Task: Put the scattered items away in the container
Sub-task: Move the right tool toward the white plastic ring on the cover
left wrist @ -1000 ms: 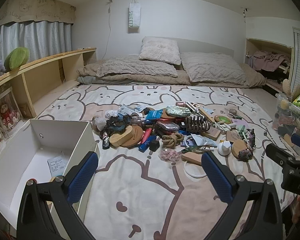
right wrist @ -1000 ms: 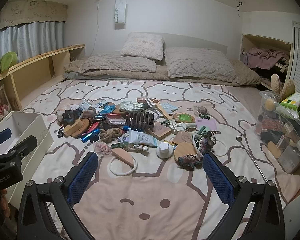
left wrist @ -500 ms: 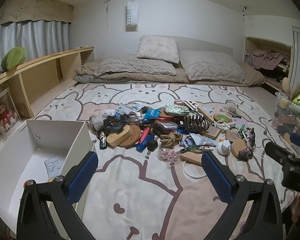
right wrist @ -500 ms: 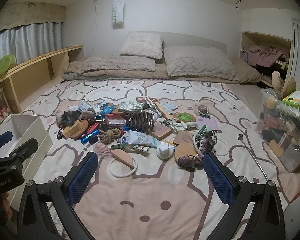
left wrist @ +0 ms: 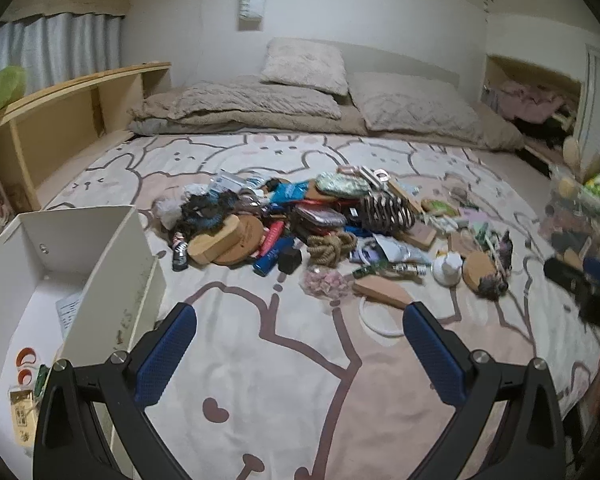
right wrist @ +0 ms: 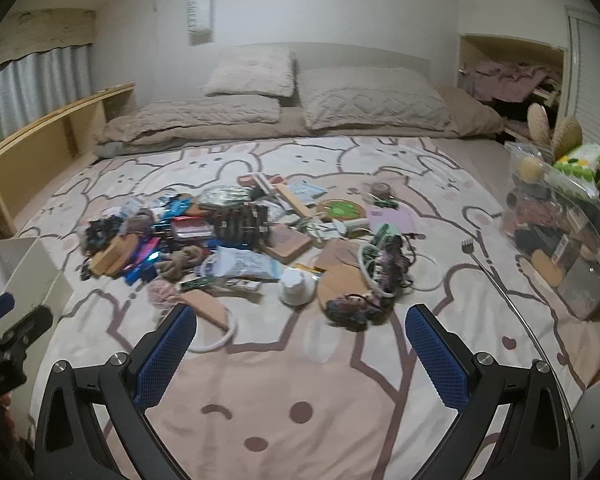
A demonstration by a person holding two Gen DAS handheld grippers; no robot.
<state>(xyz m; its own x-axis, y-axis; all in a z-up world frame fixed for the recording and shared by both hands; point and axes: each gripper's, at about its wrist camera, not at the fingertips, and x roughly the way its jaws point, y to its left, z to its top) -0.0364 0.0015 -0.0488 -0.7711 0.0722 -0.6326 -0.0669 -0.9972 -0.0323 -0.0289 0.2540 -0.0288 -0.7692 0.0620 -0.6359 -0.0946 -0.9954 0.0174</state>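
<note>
Left gripper (left wrist: 300, 344): black frame, two fingers w/ blue textured pads (left wrist: 166, 356), silver screws at 7 and 5 o'clock of frame. Right gripper (right wrist: 300, 344): same build, blue pads (right wrist: 436, 356), black arms, silver screws near finger bases.

The open white rectangular box (left wrist: 112, 280) runs off the left wrist view's left edge. The heap of mixed small items (right wrist: 236, 236) smears with blur; printed labels inside stay unreadable.

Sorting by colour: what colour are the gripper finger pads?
Blue, on both grippers; the right wrist view shows the pads best.
</note>
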